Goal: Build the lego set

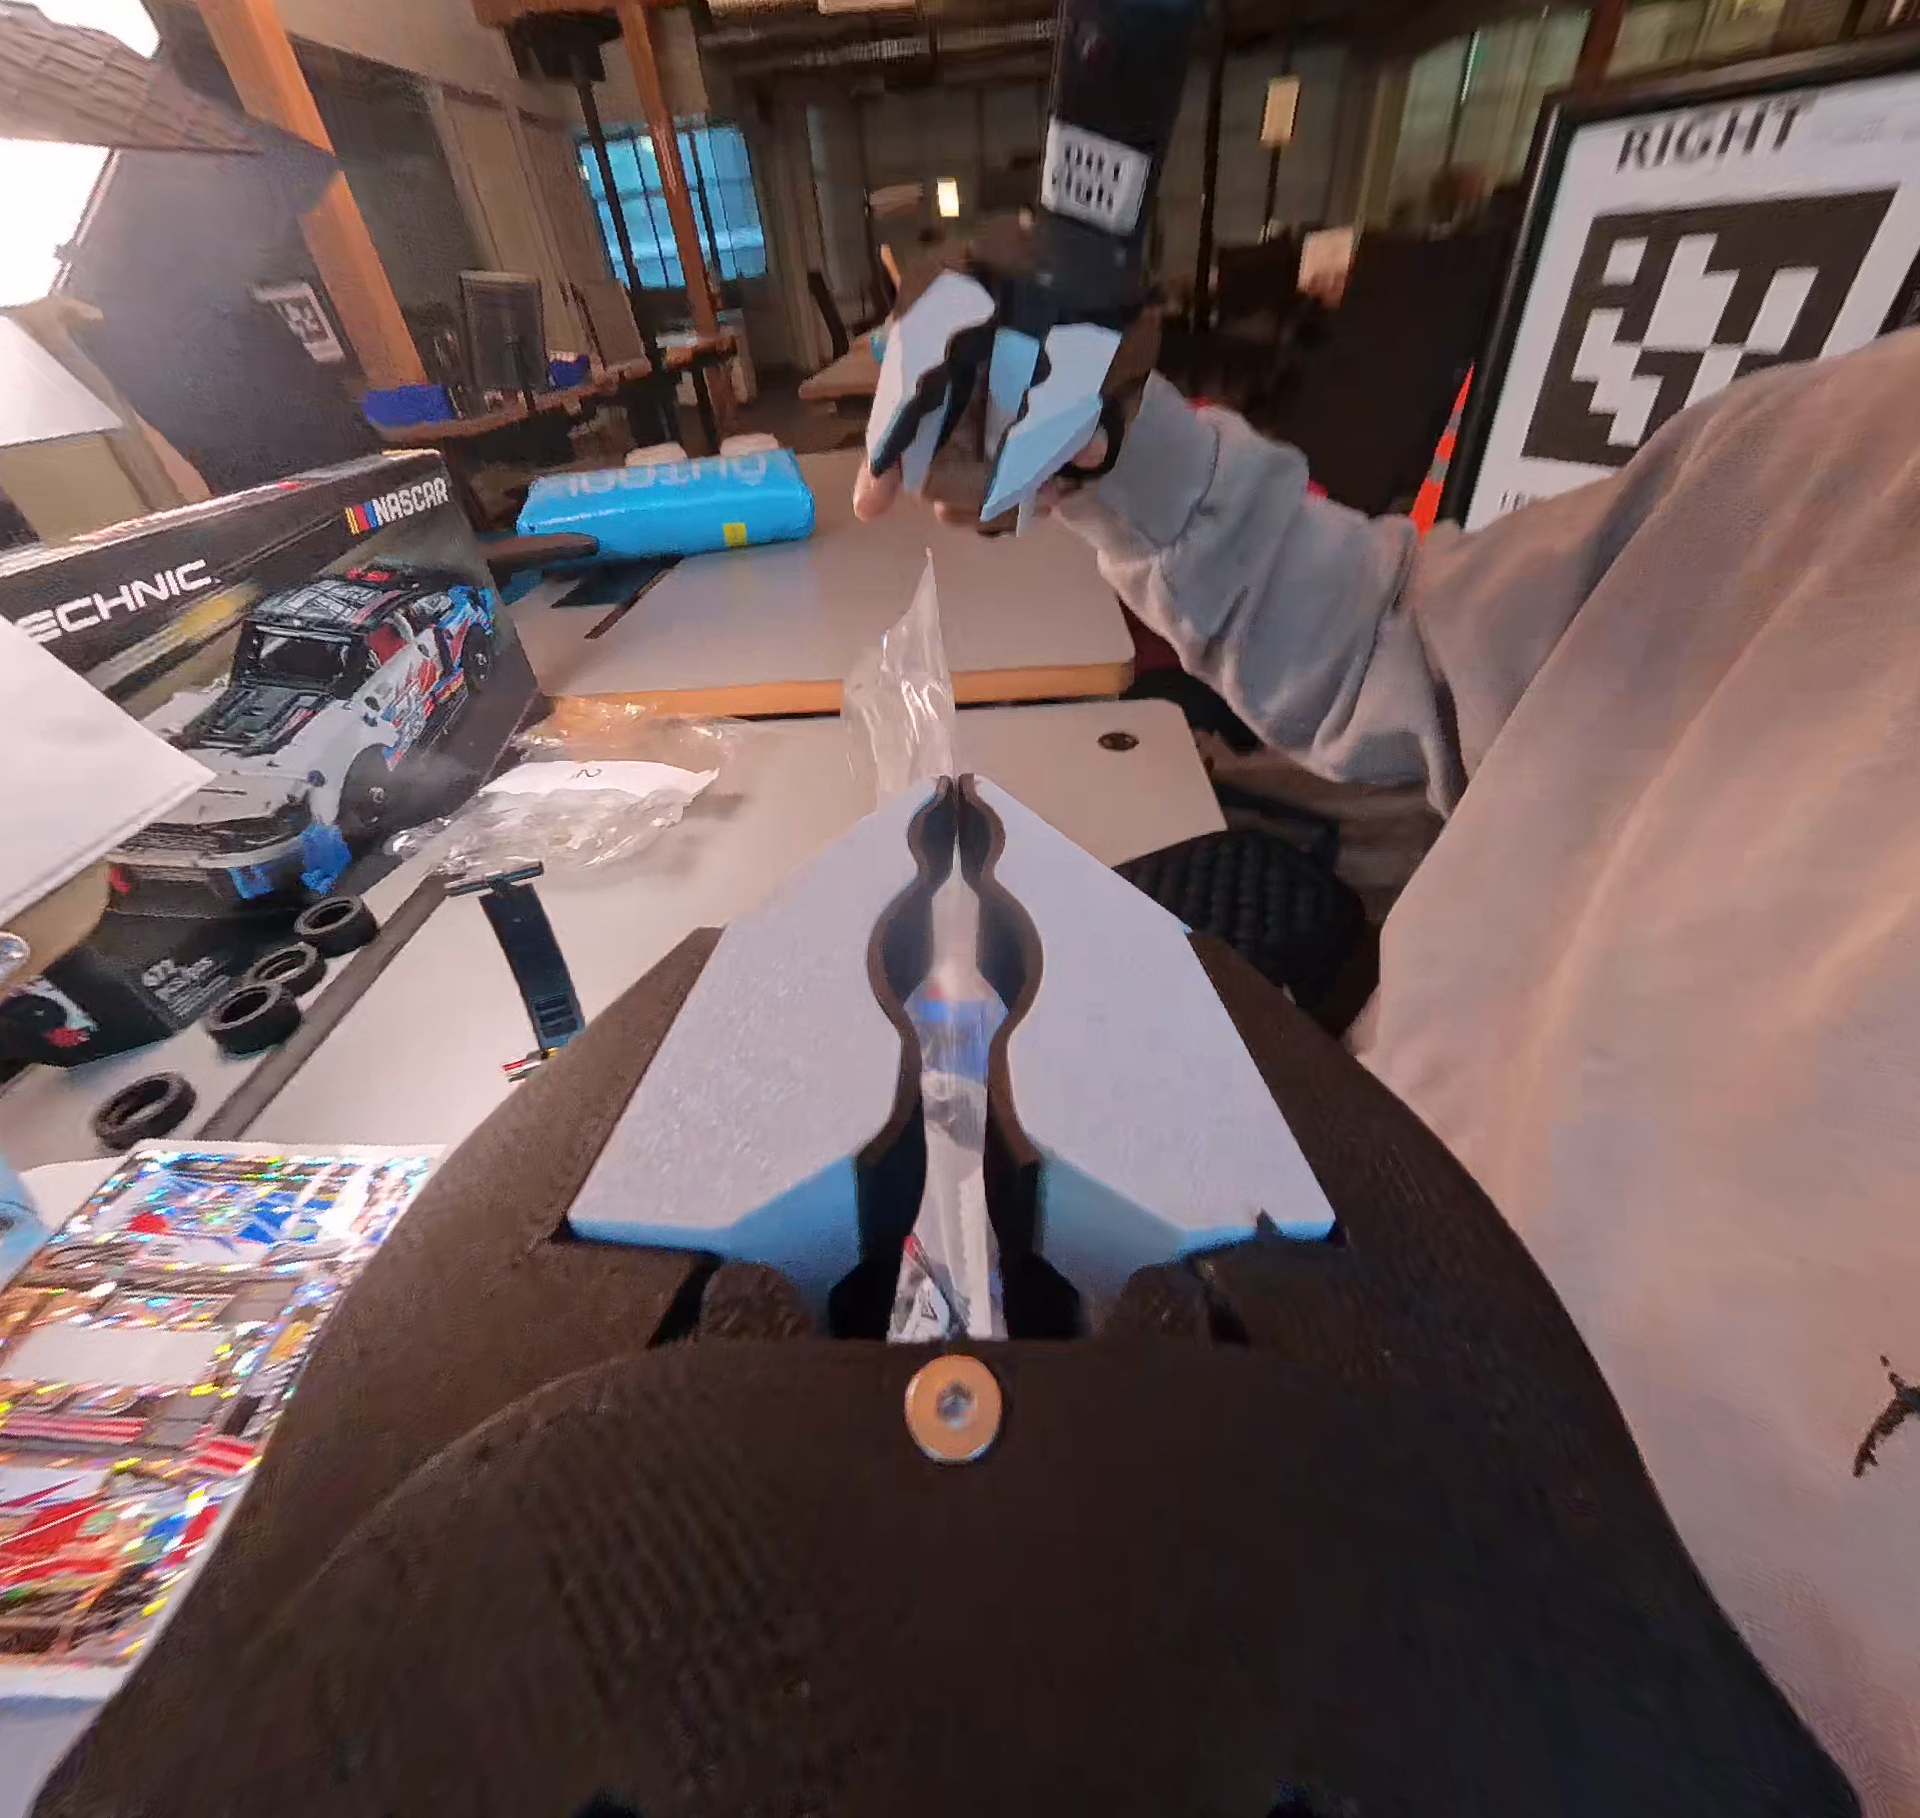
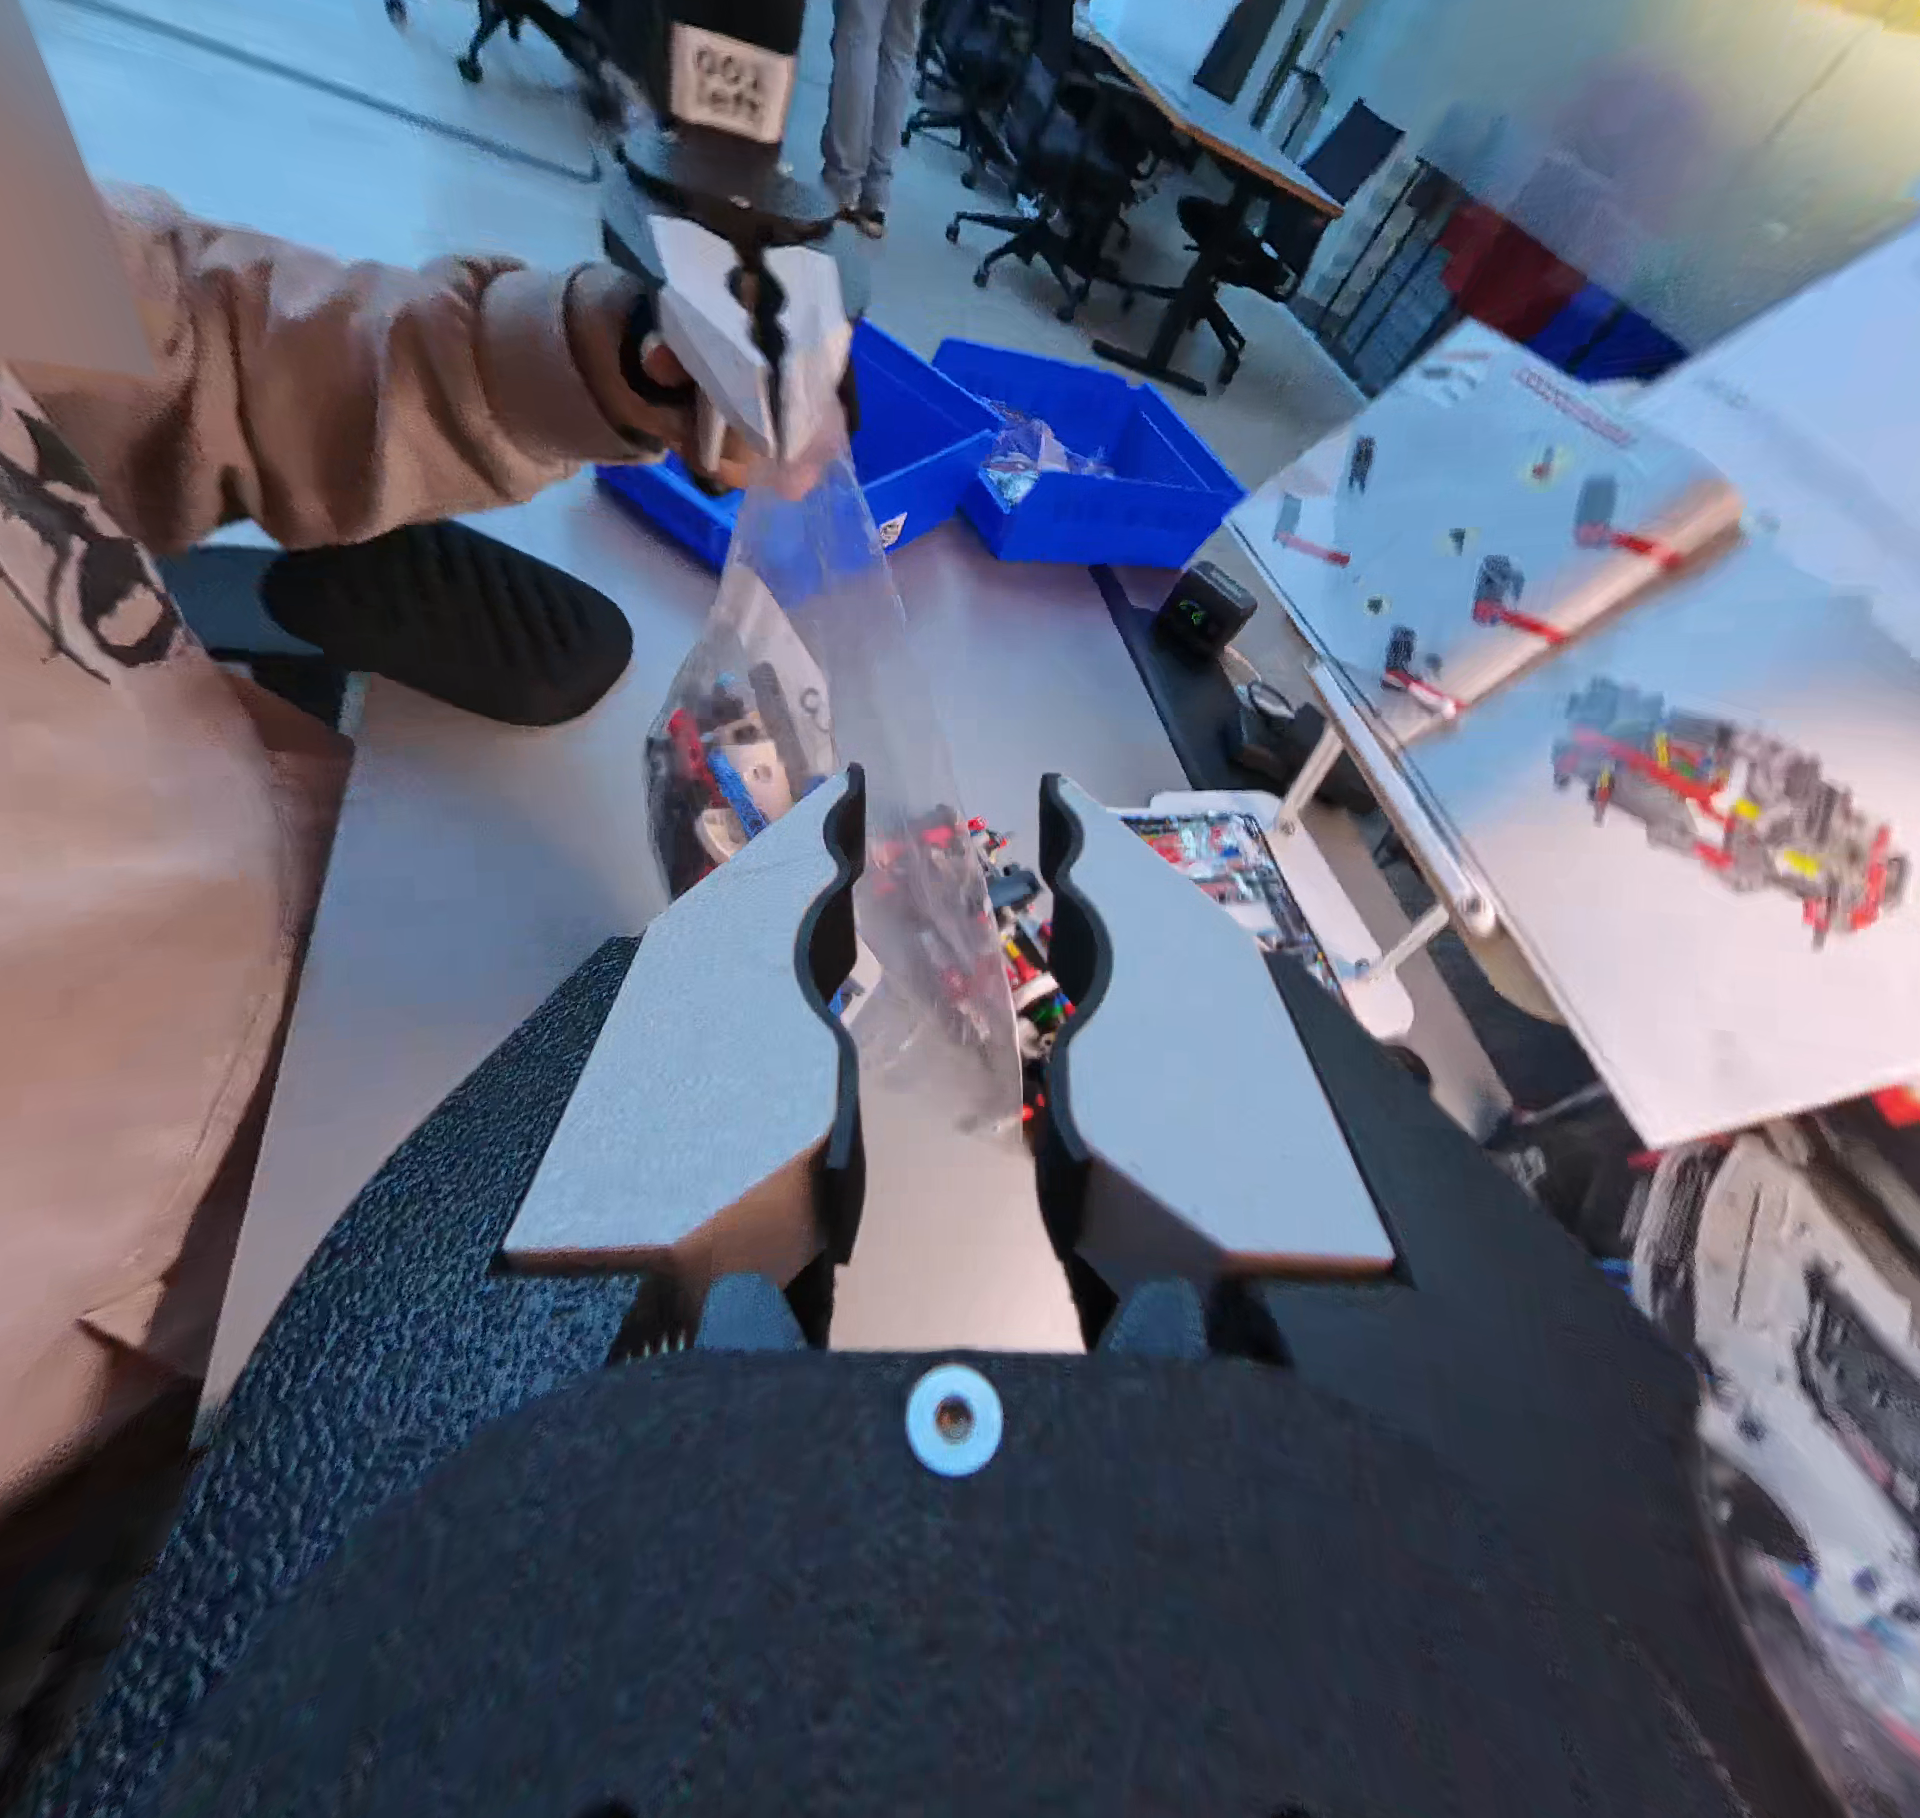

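Note:
My left gripper [image 1: 958, 786] is shut on a clear plastic bag of Lego parts [image 1: 902, 688], whose top edge sticks up past the fingertips. In the right wrist view the left gripper [image 2: 774, 418] holds the bag [image 2: 790, 729] hanging above the table, with black, red and blue parts bunched in its lower left. My right gripper [image 2: 951, 797] is open, and the bag's lower right corner hangs between its fingers. In the left wrist view the right gripper [image 1: 951, 495] is raised above the bag, jaws apart. A partly built model [image 2: 1013, 921] lies on the table beneath the bag.
The Lego set box [image 1: 260, 688], loose black tyres [image 1: 291, 968] and a shiny sticker sheet [image 1: 156, 1353] lie to the left. Two blue bins [image 2: 1081, 480] stand at the table's far side. An instruction booklet on a stand [image 2: 1662, 781] is at the right. Spacing between my two grippers at the tips: around 15 centimetres.

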The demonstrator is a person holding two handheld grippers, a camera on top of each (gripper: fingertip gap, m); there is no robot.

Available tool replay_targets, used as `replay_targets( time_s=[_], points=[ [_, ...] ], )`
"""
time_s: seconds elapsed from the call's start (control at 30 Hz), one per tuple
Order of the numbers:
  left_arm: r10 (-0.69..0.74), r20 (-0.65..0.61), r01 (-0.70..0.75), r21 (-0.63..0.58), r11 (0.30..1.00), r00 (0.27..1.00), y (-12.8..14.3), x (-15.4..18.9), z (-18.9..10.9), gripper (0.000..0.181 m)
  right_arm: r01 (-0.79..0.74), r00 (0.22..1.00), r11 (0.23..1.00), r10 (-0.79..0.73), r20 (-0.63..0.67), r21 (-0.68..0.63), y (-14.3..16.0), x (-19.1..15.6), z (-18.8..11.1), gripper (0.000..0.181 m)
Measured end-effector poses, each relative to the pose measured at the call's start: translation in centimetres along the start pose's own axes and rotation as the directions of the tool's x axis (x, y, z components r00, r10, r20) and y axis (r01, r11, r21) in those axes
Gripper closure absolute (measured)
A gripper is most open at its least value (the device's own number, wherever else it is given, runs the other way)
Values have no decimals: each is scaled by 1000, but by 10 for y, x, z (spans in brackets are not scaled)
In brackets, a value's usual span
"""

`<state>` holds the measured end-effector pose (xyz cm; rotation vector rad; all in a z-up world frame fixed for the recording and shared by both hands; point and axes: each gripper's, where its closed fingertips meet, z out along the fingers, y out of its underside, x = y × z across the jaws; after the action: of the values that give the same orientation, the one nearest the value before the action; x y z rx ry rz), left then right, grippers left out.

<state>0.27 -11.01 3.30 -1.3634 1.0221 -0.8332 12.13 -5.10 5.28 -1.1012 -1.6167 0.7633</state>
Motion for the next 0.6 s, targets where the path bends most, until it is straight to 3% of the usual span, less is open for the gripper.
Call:
replay_targets(
  time_s=[0.2, 0.23, 0.3, 0.43, 0.6],
  points=[
    [116, -57, -127, -259, 958, 992, -25, 31, 5, 181, 139, 966, 990, -134, 222, -7, -59, -65, 70, 142],
    [123, -58, -135, -296, 946, 991, -24, 34, 3, 181, 135, 962, 991, -134, 240, 14, -65, -71, 79, 147],
    [118, -60, -132, -349, 928, 991, -16, 37, 2, 181, 111, 963, 993, -120, 242, 48, -67, -75, 90, 181],
    [-8, -55, -9, -308, 951, 998, 18, 29, 11, 181, -70, 940, 996, 46, 339, 59, -35, -80, 98, 181],
    [-204, -107, 185, -162, 969, 973, 42, 14, 35, 175, -236, 925, 970, 204, 320, 65, 9, -71, 95, 181]
  ],
)
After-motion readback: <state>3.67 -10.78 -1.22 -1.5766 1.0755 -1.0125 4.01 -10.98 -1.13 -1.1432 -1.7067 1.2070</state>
